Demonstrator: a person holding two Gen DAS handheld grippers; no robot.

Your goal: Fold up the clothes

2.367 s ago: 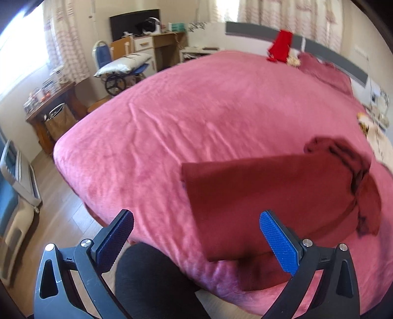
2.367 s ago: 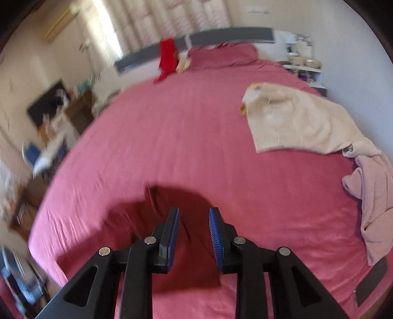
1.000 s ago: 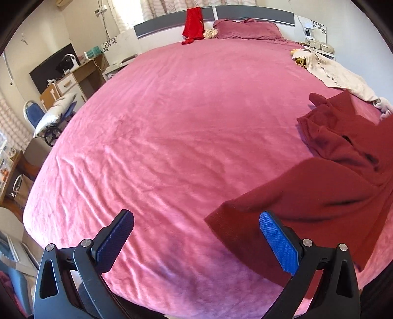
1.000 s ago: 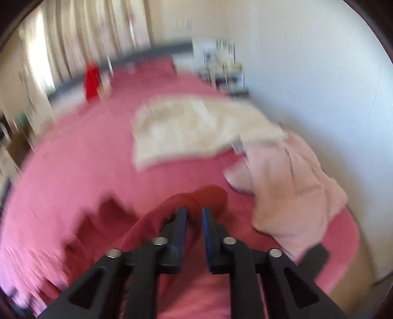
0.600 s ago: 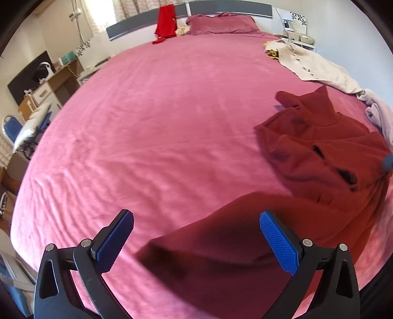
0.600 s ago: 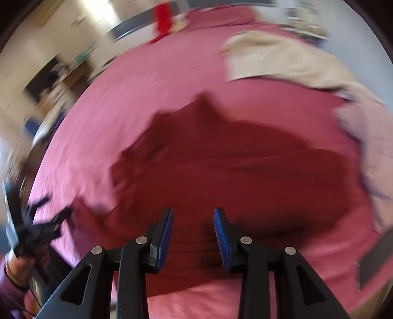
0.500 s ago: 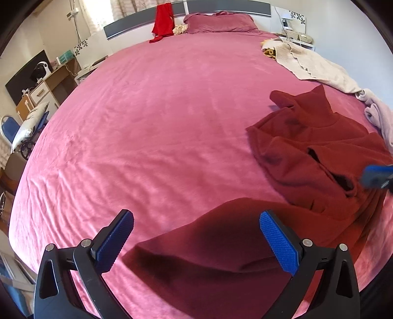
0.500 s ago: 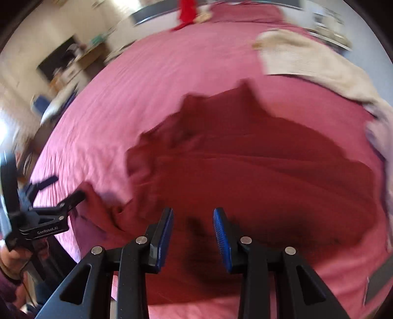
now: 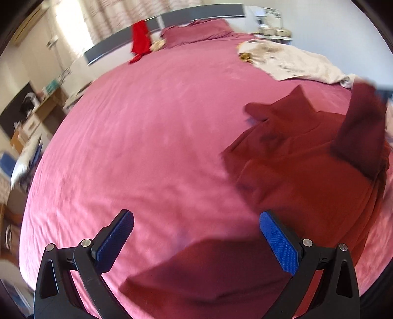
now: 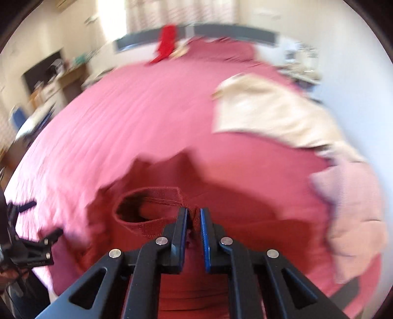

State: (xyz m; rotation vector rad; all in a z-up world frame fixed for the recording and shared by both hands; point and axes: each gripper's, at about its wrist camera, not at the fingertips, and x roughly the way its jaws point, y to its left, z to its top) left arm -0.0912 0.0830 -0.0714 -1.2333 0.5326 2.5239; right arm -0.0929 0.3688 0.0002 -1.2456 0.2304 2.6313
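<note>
A bedroom with pale walls and curtained windows; a wide bed (image 9: 147, 137) under a pink cover fills both views. A grey headboard (image 9: 196, 13) runs along the far end, with a pink pillow (image 9: 196, 32) below it and a bright red cloth (image 9: 140, 40) draped over the board. A desk (image 9: 46, 103) with a dark screen stands off the bed's left side, and a small cluttered stand (image 9: 270, 22) sits at the far right corner.

The dark red garment (image 9: 294, 166) lies rumpled on the near right part of the bed. One flap of it spreads flat toward the near edge, below the left gripper (image 9: 196, 235), and another part is lifted up at the right rim of the left view. A cream garment (image 9: 294, 61) lies spread farther back on the right side, well apart from the red one. A pale pink garment (image 10: 351, 216) lies bunched at the bed's right edge, between the cream piece and the near corner.

The left gripper hovers above the bed with its blue-padded fingers spread wide, holding nothing. The right gripper (image 10: 194, 220) has its fingers drawn close, pinching a fold of the garment beside a round hemmed opening (image 10: 147, 208), which stands raised in front of the left finger. The right view is blurred.
</note>
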